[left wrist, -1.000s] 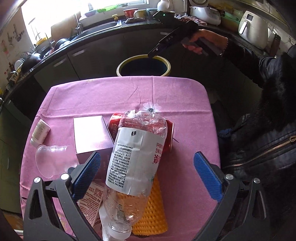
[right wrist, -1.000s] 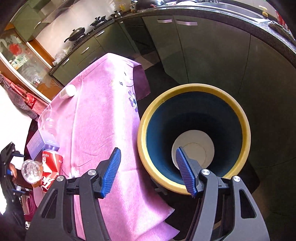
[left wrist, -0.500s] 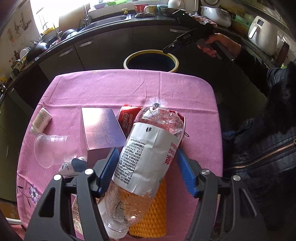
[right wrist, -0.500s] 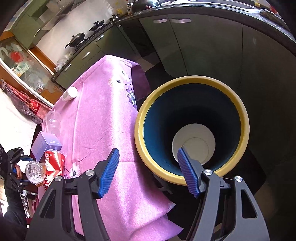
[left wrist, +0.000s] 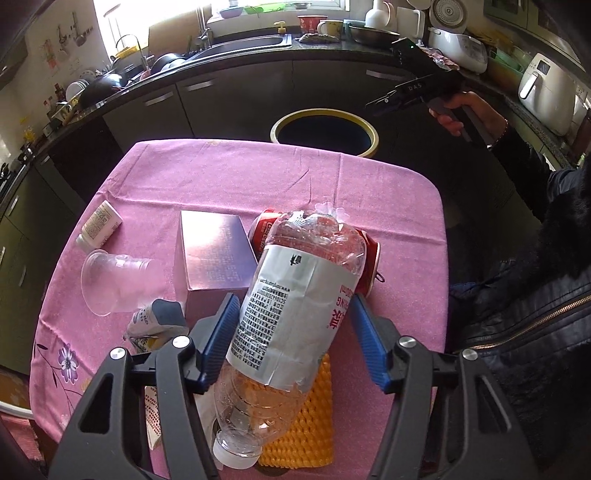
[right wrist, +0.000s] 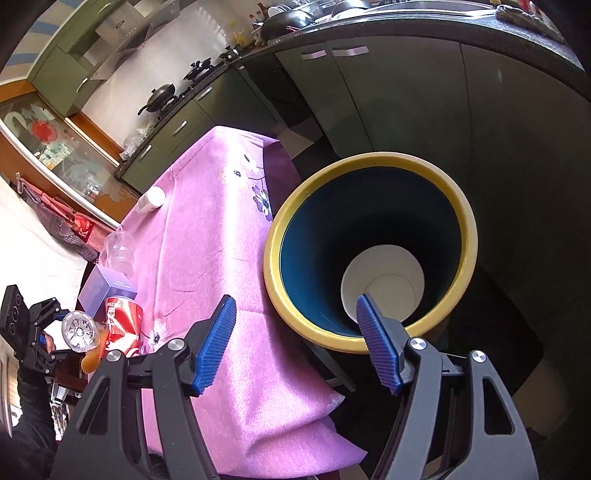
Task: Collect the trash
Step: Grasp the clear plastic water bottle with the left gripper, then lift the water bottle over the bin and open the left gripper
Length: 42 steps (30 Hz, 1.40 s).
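Jaws of the left gripper (left wrist: 291, 332) have just closed onto the plastic bottle (left wrist: 291, 314) above the pink table (left wrist: 221, 177), so it can go to the yellow-rimmed bin (right wrist: 369, 251), where the empty right gripper (right wrist: 295, 343) has been opening.

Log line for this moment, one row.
left hand-held gripper: shut on plastic bottle | right hand-held gripper: open, empty | bin: not reached

Bright daylight floods from the window (left wrist: 229, 22), blowing it out; fisheye edges curve, corners dark.
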### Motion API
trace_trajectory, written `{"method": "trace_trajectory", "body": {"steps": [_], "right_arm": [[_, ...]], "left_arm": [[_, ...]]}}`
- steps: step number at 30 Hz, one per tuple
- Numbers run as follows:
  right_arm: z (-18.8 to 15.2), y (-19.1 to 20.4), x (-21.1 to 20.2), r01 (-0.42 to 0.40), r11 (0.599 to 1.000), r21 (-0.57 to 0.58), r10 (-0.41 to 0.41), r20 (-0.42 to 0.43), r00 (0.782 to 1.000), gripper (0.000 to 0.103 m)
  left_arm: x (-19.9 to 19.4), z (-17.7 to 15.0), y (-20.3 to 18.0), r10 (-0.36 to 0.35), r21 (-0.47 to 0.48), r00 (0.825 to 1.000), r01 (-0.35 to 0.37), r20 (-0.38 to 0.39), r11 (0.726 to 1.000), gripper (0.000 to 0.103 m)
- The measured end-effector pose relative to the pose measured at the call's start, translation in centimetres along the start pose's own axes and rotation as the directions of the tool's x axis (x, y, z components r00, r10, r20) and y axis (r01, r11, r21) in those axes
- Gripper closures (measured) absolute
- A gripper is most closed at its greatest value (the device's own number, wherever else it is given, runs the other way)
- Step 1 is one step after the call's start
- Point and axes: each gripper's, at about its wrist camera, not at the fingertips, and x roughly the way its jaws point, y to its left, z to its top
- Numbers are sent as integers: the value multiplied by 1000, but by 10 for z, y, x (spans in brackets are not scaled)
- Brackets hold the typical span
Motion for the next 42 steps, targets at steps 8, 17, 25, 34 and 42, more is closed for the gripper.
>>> {"method": "trace_trajectory", "body": {"steps": [8,17,25,34,42], "right_arm": [[-6,-2,-4,-36,999,2,36,16,999,35],[-9,-6,-9,-48,999,12,48,23,999,35],[-8,-10,-7,-49,999,16,49,22,999,32],[-9,-9,4,-60,998,5,60,-3,998,31],[-12,-6,10,-67,998,1,67,-15,998,31]], "left_arm": [[-13,7,-4,51,-4,999,-51,-4,999,45],[8,9,-17,81,69,992,-74,-95,995,45],[39,5,-21,107,148,970,-75,-219,986,44],[52,1,-22,137,204,953,-83,-270,976,43],[76,-13,-26,179,265,916,-84,-359,960,49]]}}
